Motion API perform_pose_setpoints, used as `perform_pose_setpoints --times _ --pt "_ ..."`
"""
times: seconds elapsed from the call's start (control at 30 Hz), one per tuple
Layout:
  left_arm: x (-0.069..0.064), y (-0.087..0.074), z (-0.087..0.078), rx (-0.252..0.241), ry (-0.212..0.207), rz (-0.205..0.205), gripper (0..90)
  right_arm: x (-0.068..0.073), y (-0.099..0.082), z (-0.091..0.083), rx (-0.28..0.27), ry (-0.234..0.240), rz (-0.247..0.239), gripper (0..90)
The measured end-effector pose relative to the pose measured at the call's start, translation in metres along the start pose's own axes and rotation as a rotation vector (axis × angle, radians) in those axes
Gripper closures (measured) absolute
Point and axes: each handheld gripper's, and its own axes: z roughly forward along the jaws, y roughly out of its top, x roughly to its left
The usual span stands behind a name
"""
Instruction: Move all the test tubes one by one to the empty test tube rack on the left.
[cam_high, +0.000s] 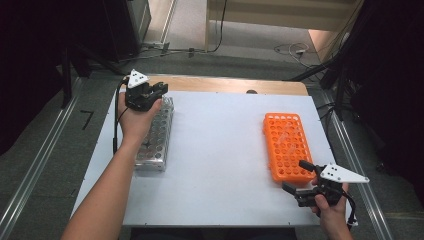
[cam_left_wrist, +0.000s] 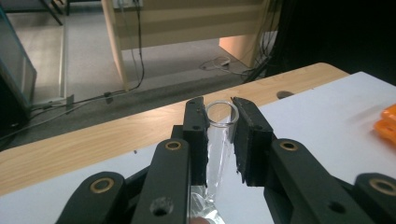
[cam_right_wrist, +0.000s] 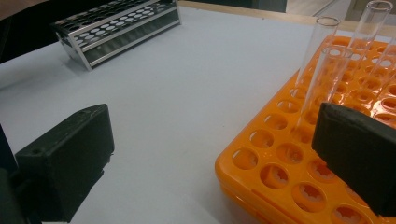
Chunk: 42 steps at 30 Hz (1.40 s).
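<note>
Left gripper (cam_left_wrist: 219, 126): jaws squeeze a glass tube (cam_left_wrist: 218, 140) over the metal rack (cam_high: 156, 135).
Right gripper (cam_high: 305, 182): wide open, beside the orange rack (cam_high: 286, 145).

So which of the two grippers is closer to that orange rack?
The right. The right gripper sits open at the orange rack's near corner, while the left gripper is across the table over the metal rack, shut on a glass tube.

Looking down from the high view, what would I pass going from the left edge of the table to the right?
Left gripper clamping a clear tube → metal tube rack → bare white tabletop → orange tube rack → right gripper, open.
</note>
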Motion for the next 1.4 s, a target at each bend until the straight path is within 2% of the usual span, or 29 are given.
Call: perform_pose_setpoints --times 0.3,0.53,0.97,1.4 --pt "0.01 0.0 0.014 0.018 0.056 -0.006 75.2 0.0 0.0 -0.001 -0.004 -0.001 0.001 0.0" --pt "0.012 -0.005 0.023 0.04 0.062 -0.018 75.2 -0.001 0.0 -0.002 -0.008 -0.003 0.006 0.0" --pt "0.011 -0.015 0.04 0.121 0.063 -0.025 75.1 -0.001 -0.001 -0.001 -0.002 0.0 -0.003 0.0" --pt "0.012 -0.023 0.049 0.193 0.066 -0.029 74.9 0.001 0.0 0.001 0.003 -0.001 -0.005 0.0"
